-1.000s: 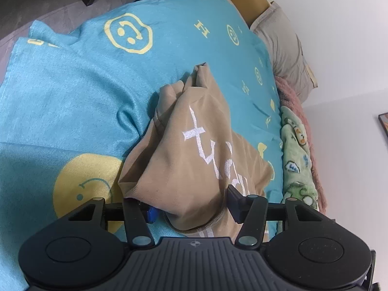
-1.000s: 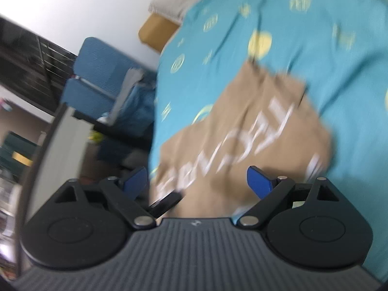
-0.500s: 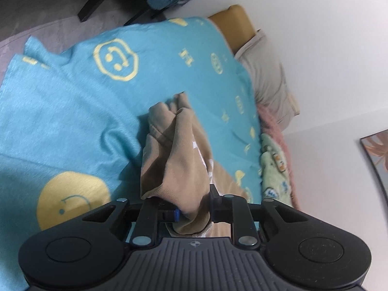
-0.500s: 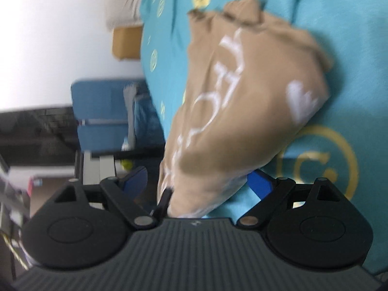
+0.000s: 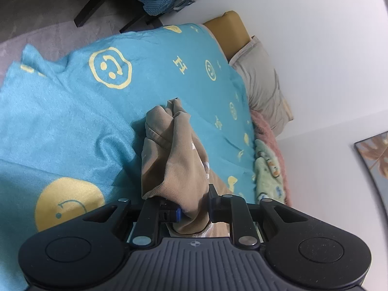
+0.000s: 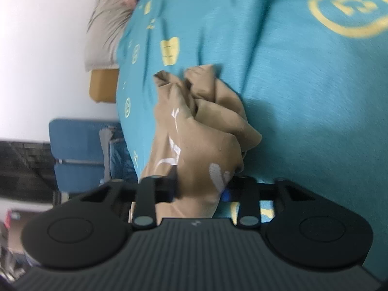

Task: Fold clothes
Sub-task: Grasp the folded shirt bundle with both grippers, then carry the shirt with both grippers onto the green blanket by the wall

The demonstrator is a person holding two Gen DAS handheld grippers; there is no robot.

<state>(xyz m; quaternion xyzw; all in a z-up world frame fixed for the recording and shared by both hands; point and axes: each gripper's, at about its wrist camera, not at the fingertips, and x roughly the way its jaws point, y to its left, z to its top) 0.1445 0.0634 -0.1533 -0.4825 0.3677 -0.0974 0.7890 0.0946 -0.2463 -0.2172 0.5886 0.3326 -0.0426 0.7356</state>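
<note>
Bunching into a narrow ridge above the turquoise bedspread point(image 5: 72, 121), the tan shirt point(image 5: 174, 160) hangs between the left gripper point(image 5: 194, 208) and right gripper point(image 6: 200, 190), each with its fingers clamped tight on a gathered handful of its cloth.

You have one tan garment point(image 5: 169, 160) with white printed lettering, bunched into a narrow, crumpled mass. Its near end is pinched on both sides. Its far end tapers into knotted folds that rest on the teal bed cover. In the right wrist view the garment point(image 6: 203, 131) shows deep creases and white print near the pinch.
</note>
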